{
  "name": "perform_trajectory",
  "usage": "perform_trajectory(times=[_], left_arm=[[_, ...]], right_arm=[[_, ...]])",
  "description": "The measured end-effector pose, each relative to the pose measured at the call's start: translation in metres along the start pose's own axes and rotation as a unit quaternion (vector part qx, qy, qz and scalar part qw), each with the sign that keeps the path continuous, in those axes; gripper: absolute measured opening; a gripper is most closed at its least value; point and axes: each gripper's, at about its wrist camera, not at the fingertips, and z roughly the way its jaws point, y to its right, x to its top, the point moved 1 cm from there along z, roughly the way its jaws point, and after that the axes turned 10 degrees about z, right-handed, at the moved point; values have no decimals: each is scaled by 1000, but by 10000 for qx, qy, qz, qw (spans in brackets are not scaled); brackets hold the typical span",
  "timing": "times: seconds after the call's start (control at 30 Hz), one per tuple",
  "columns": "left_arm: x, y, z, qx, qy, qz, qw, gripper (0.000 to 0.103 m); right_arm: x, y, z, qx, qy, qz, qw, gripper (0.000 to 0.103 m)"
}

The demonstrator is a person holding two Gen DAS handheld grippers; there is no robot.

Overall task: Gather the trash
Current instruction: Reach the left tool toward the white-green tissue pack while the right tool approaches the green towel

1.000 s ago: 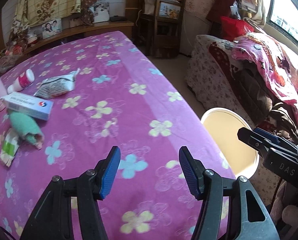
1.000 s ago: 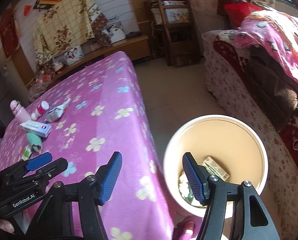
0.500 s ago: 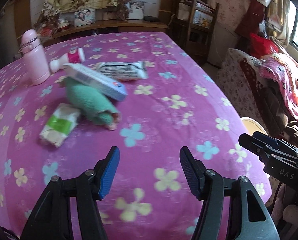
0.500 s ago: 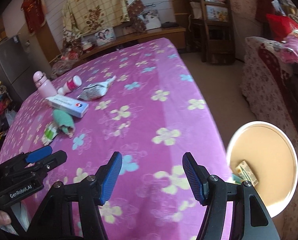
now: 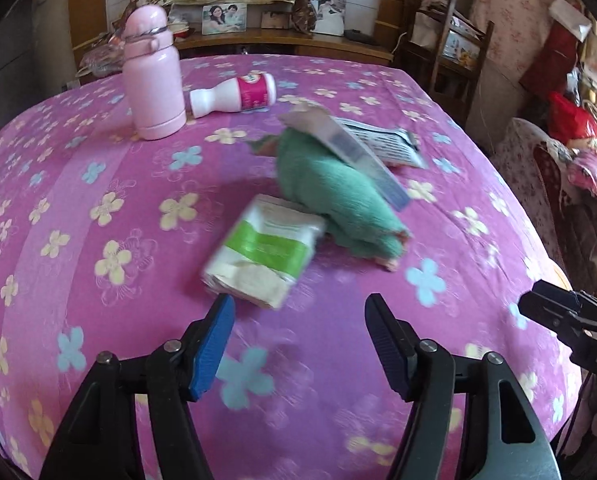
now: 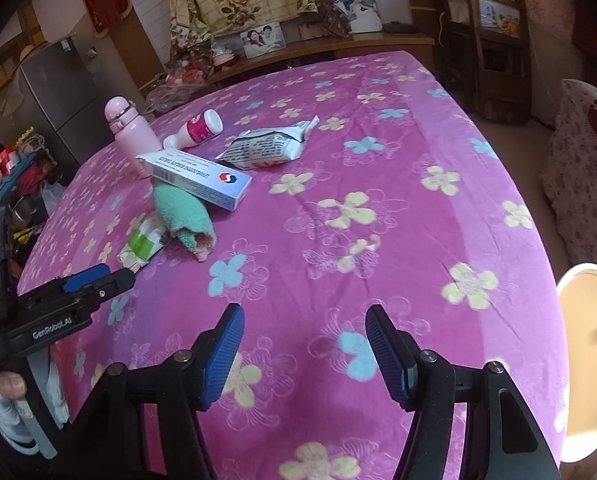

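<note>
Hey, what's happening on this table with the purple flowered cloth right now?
A person holds a gripper in each hand over the table, collecting trash. The left gripper, its jaws opening and empty, points at a green-and-white packet that lies against a green cloth. The right gripper is open and empty too. A box, wrapper and two bottles remain; the bin stands beside the table.

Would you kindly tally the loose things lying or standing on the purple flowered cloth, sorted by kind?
Bottles: 2, the pink flask and the small white bottle.
Boxes: 1, the long white carton.
Wrappers or packets: 2, the printed wrapper and the green-and-white packet.
Cloths: 1, the green cloth.
Total: 6.
</note>
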Motion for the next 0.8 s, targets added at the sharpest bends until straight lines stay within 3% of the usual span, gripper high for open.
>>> perform_trajectory(times=[0.3,0.57,0.7,0.8], left_arm=[[22,-24,38,485,-192,286,9982,72],[36,-34,54,452,-230,348,9981,72],[34,-40,46,417,-171,434,9980,55],[32,-49,38,558,-173,442,9973,50]], right_arm=[[40,-27,30,429,-190,-272,9985,67],[72,-66,71,757,-381,-766,9935,67],[86,-83,89,897,-371,-1008,9902,67],[95,-93,101,1015,-372,-1234,9865,68]])
